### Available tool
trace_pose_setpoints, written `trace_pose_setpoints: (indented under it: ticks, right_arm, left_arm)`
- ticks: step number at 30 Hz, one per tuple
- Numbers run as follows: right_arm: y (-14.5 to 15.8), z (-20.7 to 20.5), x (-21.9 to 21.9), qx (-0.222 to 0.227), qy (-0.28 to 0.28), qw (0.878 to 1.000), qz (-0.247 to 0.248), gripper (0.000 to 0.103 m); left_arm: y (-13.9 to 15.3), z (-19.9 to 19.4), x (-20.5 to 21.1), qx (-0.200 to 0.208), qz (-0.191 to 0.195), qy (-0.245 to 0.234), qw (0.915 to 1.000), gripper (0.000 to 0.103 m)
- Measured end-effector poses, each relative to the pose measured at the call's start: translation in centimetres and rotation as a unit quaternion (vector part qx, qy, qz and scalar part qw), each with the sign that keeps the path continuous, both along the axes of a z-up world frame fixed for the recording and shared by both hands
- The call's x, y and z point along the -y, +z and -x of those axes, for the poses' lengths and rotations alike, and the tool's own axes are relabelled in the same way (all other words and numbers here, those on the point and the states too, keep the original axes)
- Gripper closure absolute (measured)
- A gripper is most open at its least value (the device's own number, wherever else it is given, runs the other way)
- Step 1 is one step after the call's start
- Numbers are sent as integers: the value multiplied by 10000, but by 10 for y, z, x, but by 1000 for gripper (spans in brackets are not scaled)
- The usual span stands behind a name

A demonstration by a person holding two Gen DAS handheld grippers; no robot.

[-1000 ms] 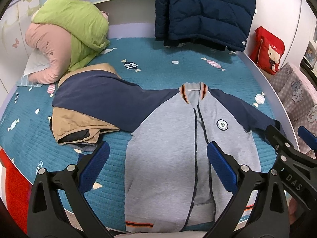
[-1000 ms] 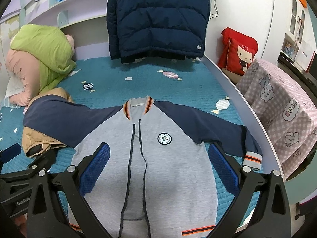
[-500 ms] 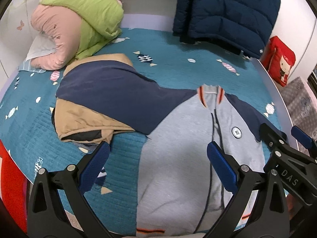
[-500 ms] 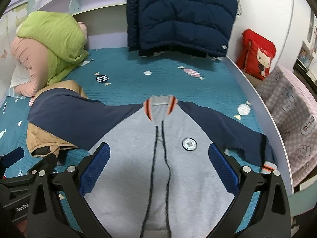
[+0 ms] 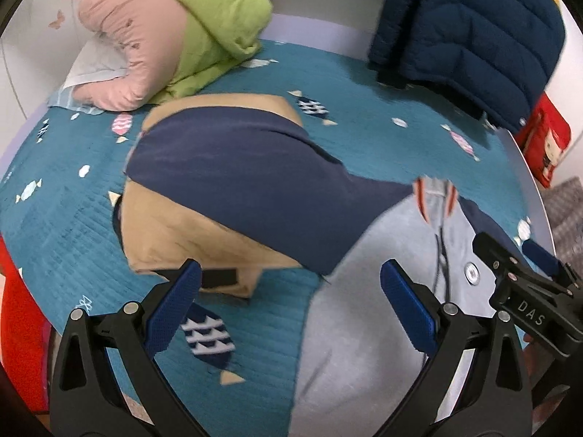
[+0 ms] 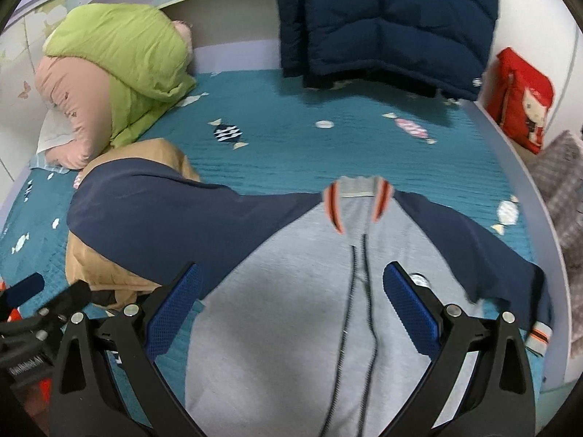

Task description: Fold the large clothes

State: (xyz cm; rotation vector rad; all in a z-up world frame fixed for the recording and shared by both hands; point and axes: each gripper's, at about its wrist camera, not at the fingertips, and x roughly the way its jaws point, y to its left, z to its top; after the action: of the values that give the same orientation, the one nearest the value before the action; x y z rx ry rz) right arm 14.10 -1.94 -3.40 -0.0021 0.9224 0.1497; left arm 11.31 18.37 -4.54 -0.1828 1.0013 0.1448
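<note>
A grey zip jacket (image 6: 291,313) with navy sleeves and an orange-striped collar lies flat, front up, on the teal bed; it also shows in the left wrist view (image 5: 364,313). Its left sleeve (image 5: 233,178) drapes over a folded tan garment (image 5: 175,233). Its right sleeve (image 6: 484,251) reaches the bed's right edge. My left gripper (image 5: 288,302) is open and empty above the bed near the jacket's left side. My right gripper (image 6: 291,298) is open and empty above the jacket's chest. The right gripper's black body also shows in the left wrist view (image 5: 521,291).
A green and pink quilt bundle (image 6: 113,73) sits at the bed's far left. A navy puffer jacket (image 6: 393,22) hangs at the headboard. A red cushion (image 6: 524,98) and a checked cloth (image 6: 561,189) lie beyond the right bed edge (image 6: 524,196).
Both grippers have moved left and closer to the bed. The left view now centres on the left sleeve and tan garment. Both stay open; the jacket has not moved.
</note>
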Motion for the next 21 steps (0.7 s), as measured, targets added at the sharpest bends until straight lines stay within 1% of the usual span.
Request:
trace_pose_setpoints:
  ticks: [5,8,10,11,13,15,16,17,18,21]
  right_arm:
    - [-10,-30,-13,-122,95,9997,-190,8]
    - [-17,-46,-20,-178,112,9994,-273,8]
    - [-24,-58,-26,-259,168,9992,-235,14]
    - [-28,-63,-29,-303,192,9991,-215,19]
    - [-42,-76,-34,-527,230,9981,-230,25]
    - [-56,-85,-38,-737,286,9966,-250,39]
    - [-63,-88,-40,-842,298,9958,-223,42]
    - [-71,-91,-41,-958,297,9948,-184,48]
    - [-82,-96,-44,-1125,302,9930,-175,51]
    - [-106,-103,-48,-1511,313,9876,-286,67]
  left_arm:
    - [-1,-17,-31,122,-14,192,9997,5]
    - [0,-26,-47,156,-120,362,9992,5]
    - [-1,-32,-58,155,-229,474,9985,5]
    - [-2,-34,-63,144,-249,535,9982,5]
    - [-4,-38,-75,106,-258,683,9973,5]
    - [-7,-42,-85,62,-316,807,9962,5]
    - [-9,-43,-89,35,-342,861,9957,5]
    - [-10,-44,-94,12,-359,906,9952,5]
    - [-13,-46,-99,-22,-358,955,9948,5]
    - [-21,-50,-111,-106,-367,1076,9935,5]
